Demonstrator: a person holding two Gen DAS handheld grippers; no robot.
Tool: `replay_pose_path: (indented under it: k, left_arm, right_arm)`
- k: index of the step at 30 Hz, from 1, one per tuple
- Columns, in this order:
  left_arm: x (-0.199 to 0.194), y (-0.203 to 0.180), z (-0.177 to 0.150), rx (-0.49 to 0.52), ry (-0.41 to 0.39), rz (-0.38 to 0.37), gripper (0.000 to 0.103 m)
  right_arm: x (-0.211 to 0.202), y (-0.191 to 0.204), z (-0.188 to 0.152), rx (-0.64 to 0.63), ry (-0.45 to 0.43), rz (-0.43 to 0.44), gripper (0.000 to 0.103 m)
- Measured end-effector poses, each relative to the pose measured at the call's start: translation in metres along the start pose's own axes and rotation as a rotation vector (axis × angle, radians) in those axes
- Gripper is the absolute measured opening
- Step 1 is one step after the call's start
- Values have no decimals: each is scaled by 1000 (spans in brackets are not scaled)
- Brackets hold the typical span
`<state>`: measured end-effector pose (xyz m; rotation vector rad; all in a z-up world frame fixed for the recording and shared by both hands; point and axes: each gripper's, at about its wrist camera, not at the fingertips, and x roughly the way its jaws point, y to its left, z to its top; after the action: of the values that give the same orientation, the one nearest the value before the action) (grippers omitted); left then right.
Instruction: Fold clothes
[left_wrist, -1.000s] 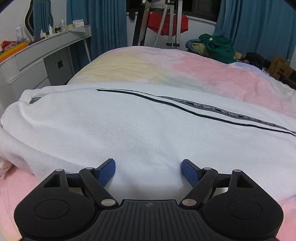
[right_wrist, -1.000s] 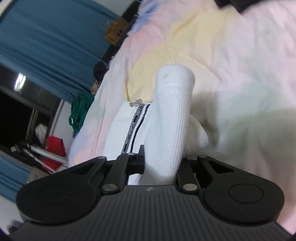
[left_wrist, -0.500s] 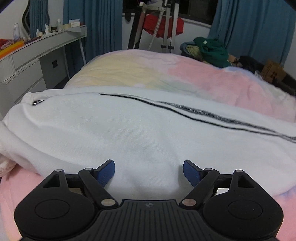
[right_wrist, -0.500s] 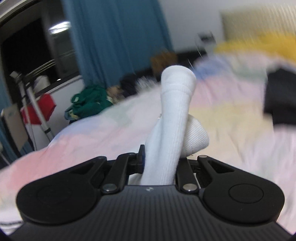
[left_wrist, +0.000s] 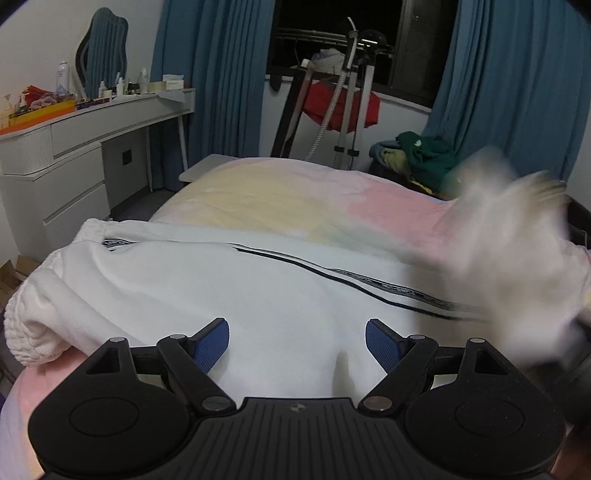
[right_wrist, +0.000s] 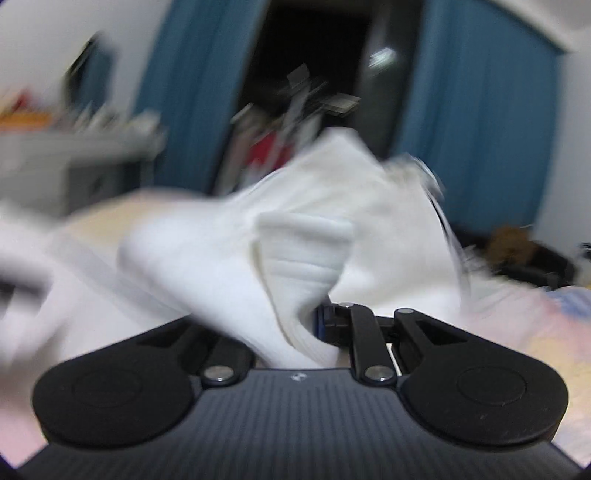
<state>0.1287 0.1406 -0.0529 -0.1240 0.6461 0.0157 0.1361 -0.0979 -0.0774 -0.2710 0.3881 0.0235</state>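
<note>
- White track trousers with a black-and-grey lettered side stripe lie spread across the bed, on its pastel pink and yellow cover.
- Their elastic waistband bunches at the left edge of the left wrist view, near the bed's side.
- Left hand-held gripper hovers just above the white fabric, its blue pads spread wide with nothing pinched between them.
- Right hand-held gripper has its jaws pressed together on a ribbed white cuff of the garment; the cuff stands up between the fingers.
- Behind the cuff, more white cloth billows, heavily blurred.
- In the left wrist view the same lifted cloth shows as a white blur at the right, above the trousers' leg end.
- Beyond the bed stand blue curtains, a dark window, a white dressing table and a green garment heap.
</note>
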Motion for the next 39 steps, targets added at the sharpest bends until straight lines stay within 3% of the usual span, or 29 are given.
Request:
replay_pose_path:
  k: [2, 4, 8, 12, 19, 22, 25, 27, 30, 35, 39]
  left_arm:
    - [-1, 4, 0, -16, 0, 5, 83]
    - [-4, 7, -1, -45, -3, -4, 83]
    - [-8, 12, 6, -105, -43, -50, 83]
    - [-9, 17, 9, -165, -63, -86, 83]
    - [-5, 16, 7, -183, -77, -106, 83]
    - [-3, 14, 7, -158, -85, -97, 83]
    - [-2, 15, 7, -144, -86, -73, 83]
    - [-2, 12, 5, -145, -81, -74, 83]
    - [-7, 7, 4, -115, -100, -53, 83]
    - [-22, -1, -1, -64, -148, -50, 83]
    - [-27, -8, -4, -44, -167, -93, 83]
  right_arm:
    - [14, 27, -26, -82, 77, 29, 16]
    - [18, 30, -37, -102, 86, 26, 16]
    - [15, 4, -24, -12, 43, 62, 17]
    - [4, 24, -10, -34, -18, 104, 17]
    - [12, 42, -12, 24, 33, 168, 20]
    - [13, 31, -13, 108, 61, 205, 25]
    - [6, 24, -16, 163, 70, 245, 36]
    - [-6, 21, -14, 180, 62, 277, 59]
    - [-30, 16, -6, 197, 33, 330, 76]
    - [-63, -7, 6, 239, 16, 389, 77]
    - [-82, -41, 17, 292, -44, 317, 77]
